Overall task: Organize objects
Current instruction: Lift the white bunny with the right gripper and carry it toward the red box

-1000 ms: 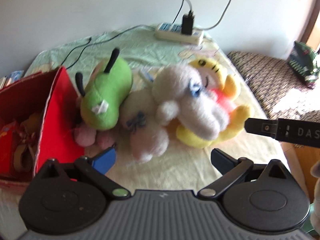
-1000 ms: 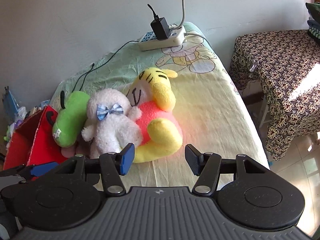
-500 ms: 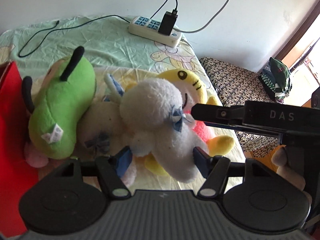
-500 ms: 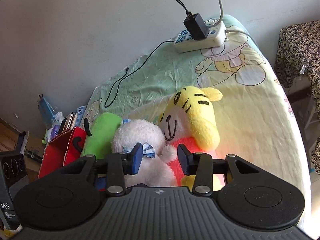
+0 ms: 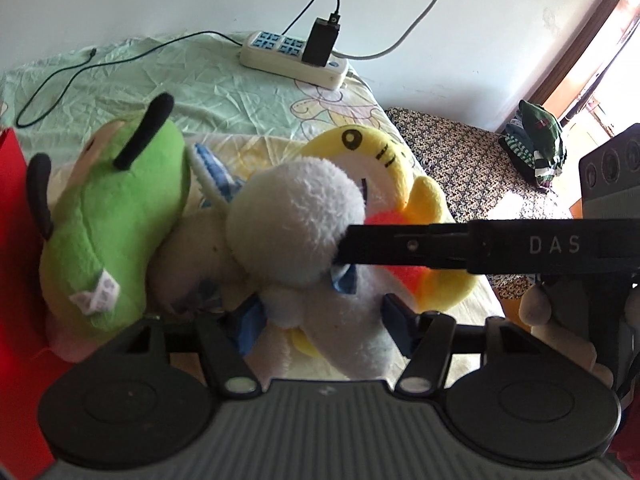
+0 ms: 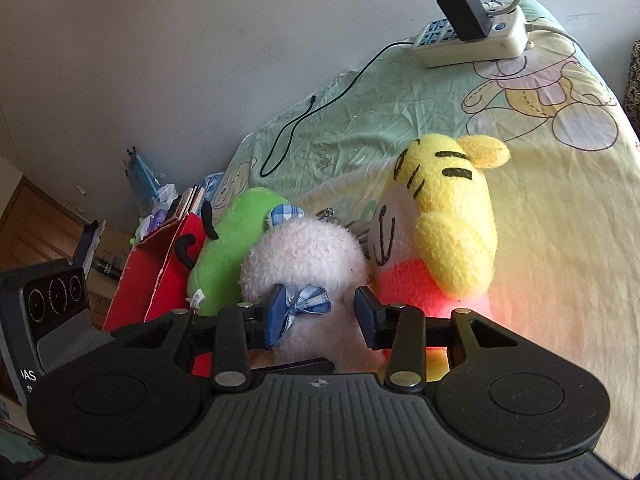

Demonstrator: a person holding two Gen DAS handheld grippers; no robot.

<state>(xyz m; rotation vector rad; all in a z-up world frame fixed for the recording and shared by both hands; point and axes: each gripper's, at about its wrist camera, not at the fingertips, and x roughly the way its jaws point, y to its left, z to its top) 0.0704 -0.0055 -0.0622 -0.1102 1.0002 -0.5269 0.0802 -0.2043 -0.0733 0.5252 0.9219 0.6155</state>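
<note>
The letters "DAS" stand in white on the black bar [image 5: 500, 246] of the right gripper, behind its fingers. The grey housing [image 6: 30, 374] left of the right fingers shows "AS". No other text is readable.

Left wrist view: low over the bed, close in, facing the wall with the white plush [image 5: 296, 228] just ahead. Right wrist view: same height, angled left toward the red box [image 6: 160, 268], equally close. Shared: white plush, green plush [image 5: 112, 216], yellow plush [image 6: 448, 216], power strip [image 6: 472, 36].

Home bedroom: bed [image 6: 540, 208] under a cartoon-bear sheet, plush toys [image 5: 304, 216] heaped on it, power strip [image 5: 294, 58] with charger against the plain wall [image 6: 200, 40].
</note>
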